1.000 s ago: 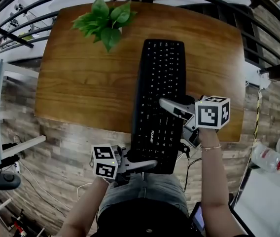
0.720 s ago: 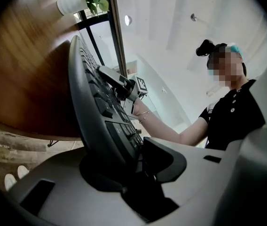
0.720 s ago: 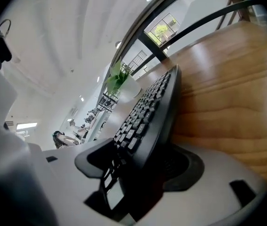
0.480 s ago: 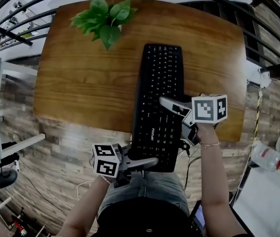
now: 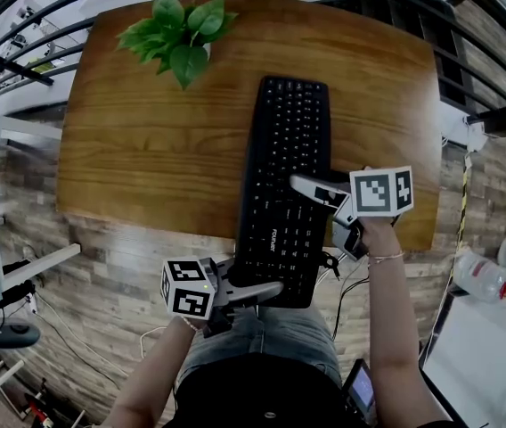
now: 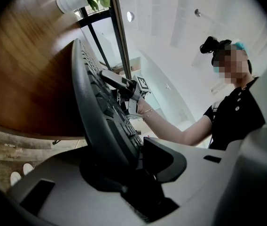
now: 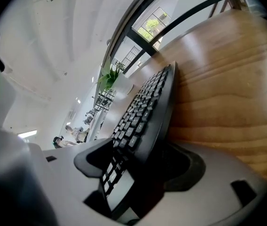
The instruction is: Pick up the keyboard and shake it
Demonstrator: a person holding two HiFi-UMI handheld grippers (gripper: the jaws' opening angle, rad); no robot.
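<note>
Since the keyboard (image 5: 289,132) lies long axis near-to-far, its near end overhanging the table (image 5: 146,150), the left gripper (image 5: 266,291) clamps that near end. The right gripper (image 5: 302,185), at the right long edge, is opening around it, apparently not pressing.

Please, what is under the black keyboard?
The far part of the black plastic keyboard is over the brown wooden table; its near end juts past the edge, above the grey-brown plank floor. The tabletop beneath is covered, so contact cannot be seen.
</note>
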